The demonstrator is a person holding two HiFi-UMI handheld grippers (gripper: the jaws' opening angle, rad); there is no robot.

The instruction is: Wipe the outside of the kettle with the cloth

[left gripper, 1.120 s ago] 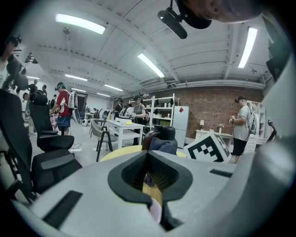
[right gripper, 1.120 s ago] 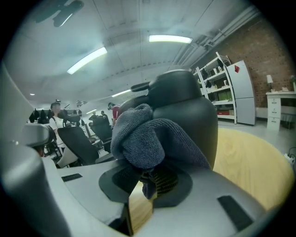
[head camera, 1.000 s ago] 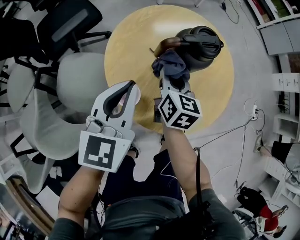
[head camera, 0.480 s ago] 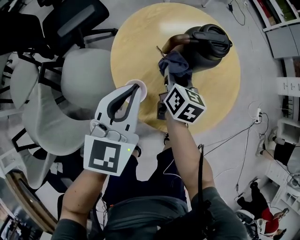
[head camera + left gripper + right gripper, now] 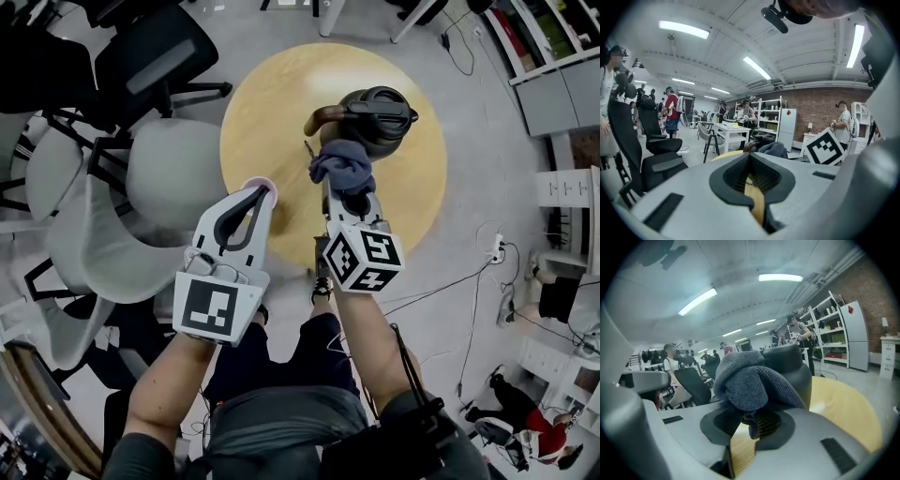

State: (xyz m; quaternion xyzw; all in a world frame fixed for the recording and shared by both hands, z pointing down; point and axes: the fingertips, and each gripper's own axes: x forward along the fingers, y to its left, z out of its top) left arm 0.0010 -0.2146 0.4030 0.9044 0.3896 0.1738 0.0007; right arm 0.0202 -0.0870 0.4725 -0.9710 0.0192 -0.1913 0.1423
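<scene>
A black kettle point(image 5: 380, 117) with a brown handle stands on the round wooden table point(image 5: 272, 94). Against the kettle's near side lies a bunched grey-blue cloth point(image 5: 342, 167), with my right gripper point(image 5: 343, 194) shut on it. In the right gripper view the cloth point(image 5: 745, 378) bulges over the right gripper point(image 5: 757, 425) and the kettle point(image 5: 794, 366) rises just behind it. Left of that, my left gripper point(image 5: 260, 192) hovers over the table's near edge, shut and empty. In the left gripper view, past the left gripper point(image 5: 752, 185), the cloth point(image 5: 773, 149) shows far off.
White shell chairs point(image 5: 173, 169) stand close to the table's left side, and a black office chair point(image 5: 155, 47) is behind them. Cables point(image 5: 478, 272) run over the floor at right. Shelves point(image 5: 771, 115) and several people stand farther off in the room.
My right gripper has slid the cloth a little rightwards along the kettle's near side. The left gripper has stayed shut near the table's edge.
</scene>
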